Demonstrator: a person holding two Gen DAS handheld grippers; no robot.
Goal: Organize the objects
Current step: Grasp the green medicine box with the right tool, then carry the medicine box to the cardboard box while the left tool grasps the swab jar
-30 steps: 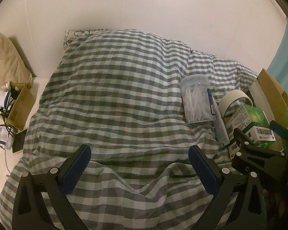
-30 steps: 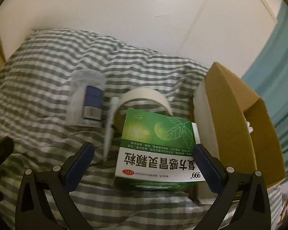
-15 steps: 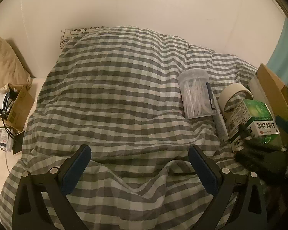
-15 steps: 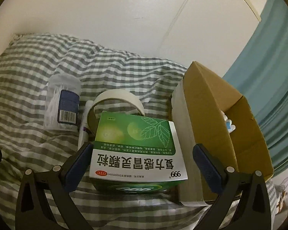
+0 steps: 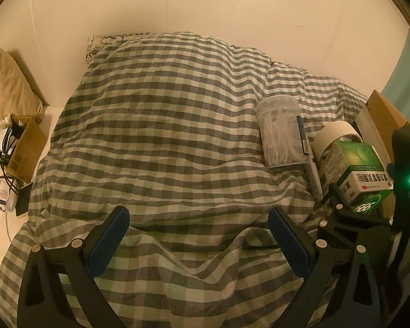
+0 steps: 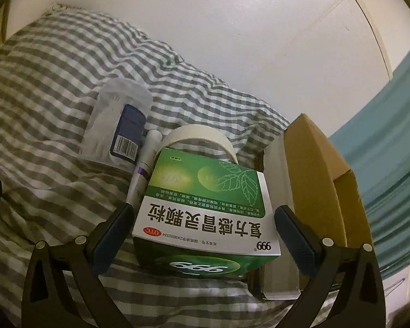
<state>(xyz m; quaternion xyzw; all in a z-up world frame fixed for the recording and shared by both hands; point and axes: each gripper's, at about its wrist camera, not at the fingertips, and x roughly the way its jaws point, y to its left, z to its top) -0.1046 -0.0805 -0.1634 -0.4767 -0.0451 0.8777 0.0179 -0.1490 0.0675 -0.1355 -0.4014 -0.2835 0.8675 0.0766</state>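
Glossy green carton (image 6: 205, 205), crumpled gingham duvet (image 5: 164, 136) — soft

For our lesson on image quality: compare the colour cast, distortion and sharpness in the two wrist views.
Left wrist view: warm yellowish cast on the wall, fisheye bending, dark corners, checked duvet sharp. Right wrist view: cooler, whiter light; the green box reads clearly, the clear jar looks softer.

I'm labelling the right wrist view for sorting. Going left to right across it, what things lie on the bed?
Clear plastic container → slim white tube → green medicine box with the tape roll behind it → cardboard box.
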